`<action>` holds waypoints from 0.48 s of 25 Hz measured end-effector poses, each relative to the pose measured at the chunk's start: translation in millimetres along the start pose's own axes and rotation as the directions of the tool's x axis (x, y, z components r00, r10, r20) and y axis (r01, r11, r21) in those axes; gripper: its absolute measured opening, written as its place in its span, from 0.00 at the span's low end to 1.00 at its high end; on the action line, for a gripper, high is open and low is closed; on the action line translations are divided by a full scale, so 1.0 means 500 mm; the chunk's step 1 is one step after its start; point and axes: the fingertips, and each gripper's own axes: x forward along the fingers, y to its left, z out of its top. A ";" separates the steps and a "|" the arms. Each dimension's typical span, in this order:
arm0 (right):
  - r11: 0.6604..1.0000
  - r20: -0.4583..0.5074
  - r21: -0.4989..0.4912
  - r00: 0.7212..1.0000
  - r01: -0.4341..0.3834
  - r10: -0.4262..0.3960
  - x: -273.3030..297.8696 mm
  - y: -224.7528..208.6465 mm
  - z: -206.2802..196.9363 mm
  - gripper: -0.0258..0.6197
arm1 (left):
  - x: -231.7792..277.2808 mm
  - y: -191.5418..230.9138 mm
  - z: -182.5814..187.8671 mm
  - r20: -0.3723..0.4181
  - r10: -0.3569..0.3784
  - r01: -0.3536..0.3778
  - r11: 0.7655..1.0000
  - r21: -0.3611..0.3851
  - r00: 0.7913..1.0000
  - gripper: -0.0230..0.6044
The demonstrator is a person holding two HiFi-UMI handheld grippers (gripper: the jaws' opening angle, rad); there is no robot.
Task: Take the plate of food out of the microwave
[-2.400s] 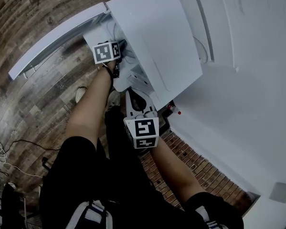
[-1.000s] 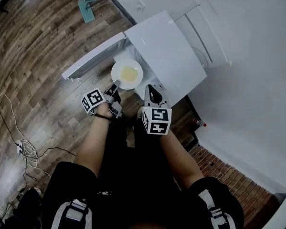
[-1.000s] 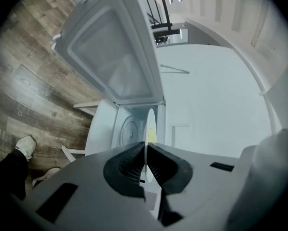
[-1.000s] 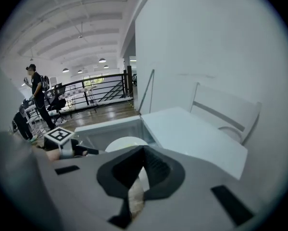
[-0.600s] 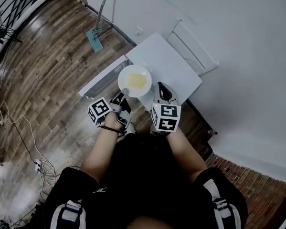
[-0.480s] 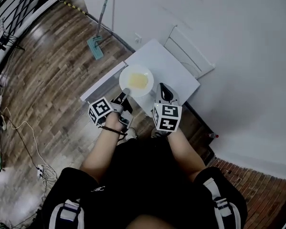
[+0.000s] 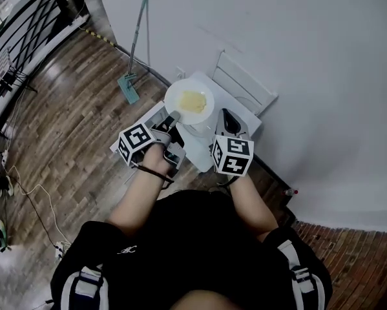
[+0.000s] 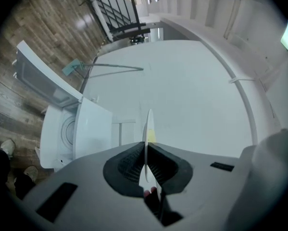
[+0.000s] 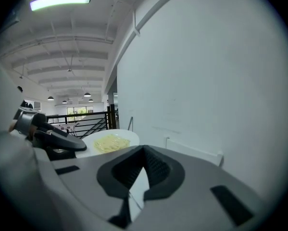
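A white plate [image 7: 189,101] with yellow food is held level above the white microwave [image 7: 196,137]. My left gripper [image 7: 174,116] is shut on the plate's near rim. In the left gripper view the plate [image 8: 147,129] shows edge-on, pinched between the black pads [image 8: 129,165]. The microwave [image 8: 69,134] stands lower left there with its door [image 8: 43,78] swung open. My right gripper [image 7: 226,115] hovers just right of the plate, shut and holding nothing. From the right gripper view the plate [image 9: 110,141] and the left gripper [image 9: 43,129] lie to the left.
A mop [image 7: 134,57] leans on the white wall behind the microwave. A white frame [image 7: 243,89] stands against the wall to the right. A black railing [image 7: 19,31] borders the wooden floor at far left. Cables [image 7: 25,173] lie on the floor.
The left gripper drew the plate out of the microwave and lifted it above the microwave's top. The right gripper rose alongside it, still shut.
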 end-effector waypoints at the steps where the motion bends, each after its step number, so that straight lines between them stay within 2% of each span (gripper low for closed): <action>1: 1.000 0.001 -0.001 1.000 0.003 -0.003 -0.006 0.001 0.000 0.06 | -0.003 -0.009 -0.006 -0.001 -0.011 0.011 1.000 -0.004 1.000 0.06; 5: 1.000 0.011 -0.010 1.000 0.010 -0.010 -0.029 0.007 0.002 0.06 | -0.013 -0.040 -0.018 -0.006 -0.029 0.029 0.999 0.015 1.000 0.06; 12: 0.999 0.013 -0.033 1.000 0.024 -0.024 -0.046 0.014 0.006 0.06 | -0.017 -0.056 -0.021 -0.016 -0.051 0.051 0.999 0.002 0.999 0.06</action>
